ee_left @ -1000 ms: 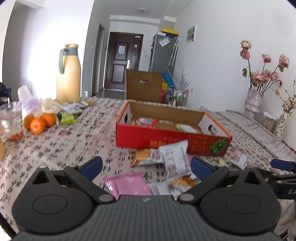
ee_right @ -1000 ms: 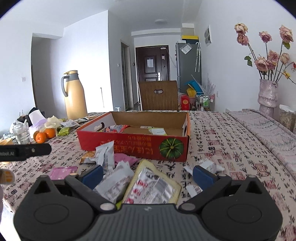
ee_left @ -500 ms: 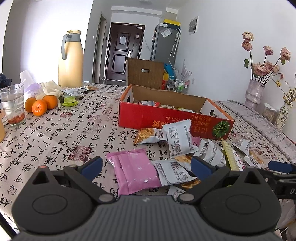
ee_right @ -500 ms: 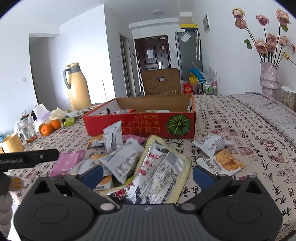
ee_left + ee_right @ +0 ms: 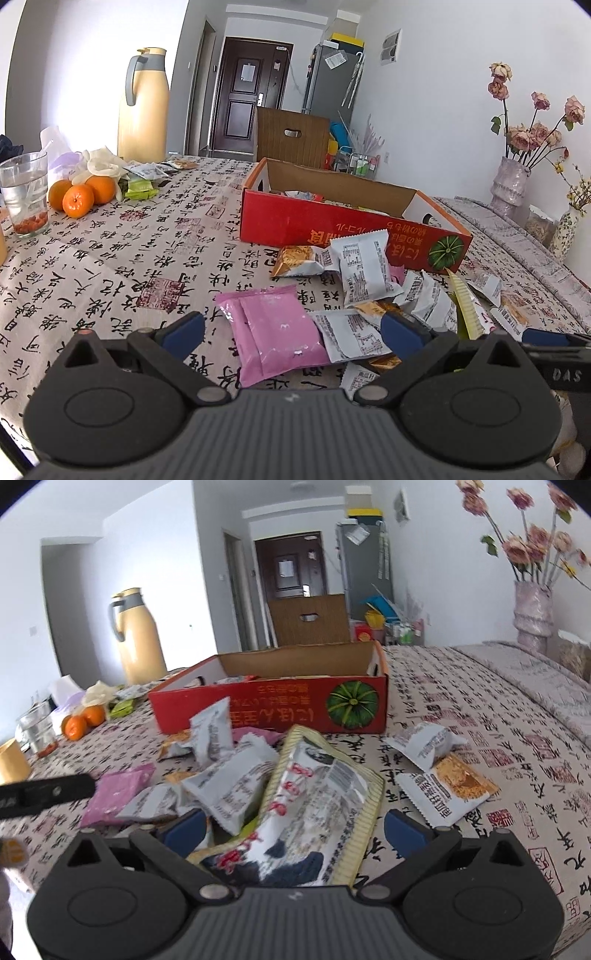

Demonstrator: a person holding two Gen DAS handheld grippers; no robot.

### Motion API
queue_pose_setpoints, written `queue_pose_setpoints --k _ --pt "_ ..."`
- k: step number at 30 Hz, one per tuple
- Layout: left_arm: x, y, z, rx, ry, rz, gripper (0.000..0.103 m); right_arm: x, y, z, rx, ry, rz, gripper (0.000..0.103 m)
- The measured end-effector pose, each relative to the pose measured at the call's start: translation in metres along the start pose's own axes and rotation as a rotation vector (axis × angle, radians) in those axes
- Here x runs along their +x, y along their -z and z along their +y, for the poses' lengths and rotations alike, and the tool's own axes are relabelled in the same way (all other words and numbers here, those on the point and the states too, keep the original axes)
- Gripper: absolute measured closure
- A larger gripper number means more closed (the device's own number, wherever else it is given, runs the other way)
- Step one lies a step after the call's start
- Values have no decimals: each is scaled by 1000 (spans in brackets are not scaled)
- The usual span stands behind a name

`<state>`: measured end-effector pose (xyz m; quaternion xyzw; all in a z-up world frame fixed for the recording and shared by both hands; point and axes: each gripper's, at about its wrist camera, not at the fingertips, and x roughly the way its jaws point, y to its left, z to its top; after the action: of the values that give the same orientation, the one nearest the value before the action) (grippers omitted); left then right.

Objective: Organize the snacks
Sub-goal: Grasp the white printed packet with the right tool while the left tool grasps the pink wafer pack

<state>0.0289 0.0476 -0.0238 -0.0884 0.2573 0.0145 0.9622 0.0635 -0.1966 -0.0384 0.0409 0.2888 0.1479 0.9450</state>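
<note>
**A:** While a few packets already lie inside the red box [image 5: 269, 709], how much of the sorting would you call done?

**B:** Little, I'd judge. Most snacks sit loose on the tablecloth [image 5: 110, 266] in front of the box, in a heap touching its near wall.

**A:** Where is the right gripper [image 5: 293, 825]?

**B:** Low over the heap, its jaws spread wide but just now closing a little. The big yellow-edged pouch [image 5: 314, 812] lies between them, running toward 12 o'clock. The pads don't look pressed on it, so it isn't gripped.

**A:** And the left gripper [image 5: 291, 330]?

**B:** Also spread wide, holding nothing. The pink packet [image 5: 273, 332] lies between its fingers, untouched as far as I can see.

**A:** What else is left?

**B:** From the right wrist view, white packets [image 5: 229, 786] at 11 o'clock, overlapping each other and partly under the pouch. Two more [image 5: 443, 771] at 2 o'clock, apart from the heap. An orange packet [image 5: 295, 260] rests just beside the box at 12 o'clock in the left view.

**A:** Anything farther off?

**B:** Some wrappers near the oranges [image 5: 79, 194] and jug [image 5: 144, 107] at 10 o'clock. Whether those count, I can't tell.

**A:** So the next step?

**B:** Probably pinching the pouch and carrying it to the box.
</note>
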Motion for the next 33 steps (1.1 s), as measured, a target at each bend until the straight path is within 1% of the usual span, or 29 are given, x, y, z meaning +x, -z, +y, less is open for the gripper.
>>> queue_pose_setpoints --k 1,2,3,5,7,8,10,11,12,17,22,26,28,33 --pt "0 0 0 -1 0 1 0 2 0 -2 11 2 7 10" --pt "1 0 1 -2 0 3 0 5 0 -4 22 0 19 17" --pt "1 0 1 -3 -1 4 0 8 0 -6 32 -4 34 19" --pt "3 0 1 -5 -4 10 0 14 2 -11 65 -23 66 19" --pt "4 1 1 -8 -3 16 0 19 4 -15 100 -31 87 22" --pt "5 1 1 -8 -4 17 0 20 5 -18 113 -30 90 25" --pt "5 1 2 -9 -4 18 0 19 5 -21 129 -30 84 34" --pt "5 1 2 -10 -4 20 0 19 5 -23 138 -39 82 37" --pt "6 2 2 -10 -5 21 0 19 5 -24 143 -49 81 42" --pt "7 2 1 -11 -7 30 0 17 6 -26 148 -76 76 49" --pt "10 2 2 -16 -11 46 0 15 6 -34 183 -99 62 61" --pt "12 4 2 -19 -17 62 0 11 6 -41 213 -106 47 65" --pt "15 3 2 -18 -23 69 0 9 5 -43 212 -102 35 69" --pt "26 0 4 -25 -56 109 0 1 2 -43 191 -90 -5 71"
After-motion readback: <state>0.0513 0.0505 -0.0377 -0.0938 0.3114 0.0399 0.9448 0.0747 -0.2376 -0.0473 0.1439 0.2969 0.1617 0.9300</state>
